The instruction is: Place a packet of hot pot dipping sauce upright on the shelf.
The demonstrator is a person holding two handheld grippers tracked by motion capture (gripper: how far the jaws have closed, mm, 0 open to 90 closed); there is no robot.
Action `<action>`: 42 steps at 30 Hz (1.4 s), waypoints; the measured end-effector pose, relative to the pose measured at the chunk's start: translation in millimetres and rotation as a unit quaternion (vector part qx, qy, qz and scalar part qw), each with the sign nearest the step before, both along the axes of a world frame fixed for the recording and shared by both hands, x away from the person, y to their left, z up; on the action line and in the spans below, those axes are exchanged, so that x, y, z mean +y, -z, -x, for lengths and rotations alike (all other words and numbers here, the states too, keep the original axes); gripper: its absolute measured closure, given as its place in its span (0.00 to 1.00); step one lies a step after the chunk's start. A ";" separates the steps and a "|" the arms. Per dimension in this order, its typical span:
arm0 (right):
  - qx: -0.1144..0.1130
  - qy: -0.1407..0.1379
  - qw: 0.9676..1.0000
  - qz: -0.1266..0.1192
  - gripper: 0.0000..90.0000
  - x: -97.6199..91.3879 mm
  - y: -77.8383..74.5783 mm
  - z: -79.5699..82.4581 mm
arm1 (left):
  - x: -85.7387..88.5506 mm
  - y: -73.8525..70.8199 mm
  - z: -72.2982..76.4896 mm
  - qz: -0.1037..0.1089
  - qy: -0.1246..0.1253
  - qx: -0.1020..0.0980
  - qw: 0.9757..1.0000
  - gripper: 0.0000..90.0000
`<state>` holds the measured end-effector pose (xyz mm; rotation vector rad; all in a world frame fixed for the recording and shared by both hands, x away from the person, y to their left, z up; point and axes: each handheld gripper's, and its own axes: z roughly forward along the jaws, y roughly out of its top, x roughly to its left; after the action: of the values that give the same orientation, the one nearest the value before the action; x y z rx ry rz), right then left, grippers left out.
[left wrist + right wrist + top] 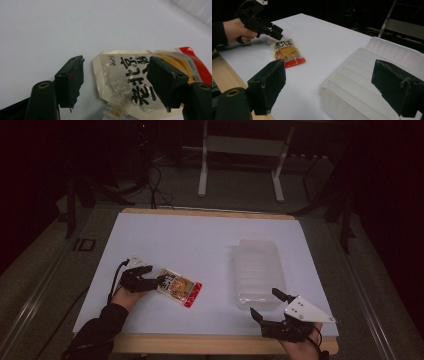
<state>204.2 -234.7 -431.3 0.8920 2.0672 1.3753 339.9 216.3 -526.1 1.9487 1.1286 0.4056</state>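
Observation:
A flat food pouch (178,287) with black writing and a red end lies on the white table sheet (200,240), left of centre. My left gripper (159,276) is low at the pouch's pale end. In the left gripper view the pouch (125,77) lies between the parted jaws; the left jaw stands clear of it, so the left gripper (116,63) is open. My right gripper (265,302) is open at the front right, just before a clear ribbed plastic tray (257,270). In the right gripper view the tray (372,75) lies ahead of the right gripper (329,68), and the pouch (287,51) lies farther off.
The table's wooden front edge (220,344) runs just below both hands. A white metal stand (240,150) and cables are on the dark floor beyond the table's far edge.

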 end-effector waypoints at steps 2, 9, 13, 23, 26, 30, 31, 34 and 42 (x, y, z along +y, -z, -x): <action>0.000 0.000 1.000 0.000 0.13 0.2 0.2 -0.2 | 0.0 0.0 0.0 0.000 0.000 0.000 1.000 0.36; 0.001 -0.002 1.000 0.003 0.13 0.6 0.6 -0.4 | -4.1 11.3 -3.0 -0.023 0.003 0.021 1.000 0.38; 0.005 -0.002 1.000 0.003 0.13 0.9 1.0 -0.6 | -6.6 13.5 -3.1 -0.027 -0.002 0.034 0.999 0.38; 0.006 -0.004 1.000 0.007 0.14 3.3 1.7 -0.7 | -16.8 13.0 2.8 -0.059 -0.012 0.027 0.998 0.48; 0.006 -0.004 1.000 0.007 0.14 3.5 1.8 -1.0 | -19.9 11.5 4.2 -0.067 -0.019 0.028 0.997 0.56; 0.006 -0.005 1.000 0.008 0.14 3.7 1.8 -0.7 | -24.9 10.1 6.7 -0.072 -0.013 0.027 0.997 0.74; 0.006 -0.005 1.000 0.008 0.14 3.7 1.8 -0.7 | -24.9 10.1 6.7 -0.072 -0.013 0.027 0.997 0.77; 0.007 -0.005 1.000 0.009 0.14 3.8 1.7 -0.8 | -28.1 9.0 7.3 -0.081 -0.015 0.026 0.996 0.78; 0.006 -0.004 1.000 0.007 0.14 2.1 1.4 -1.5 | -28.6 5.9 3.6 -0.075 -0.021 0.044 0.996 0.79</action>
<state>205.7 -232.6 -432.7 0.8886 2.0899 1.3607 336.3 187.7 -532.0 2.0943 1.2271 0.4416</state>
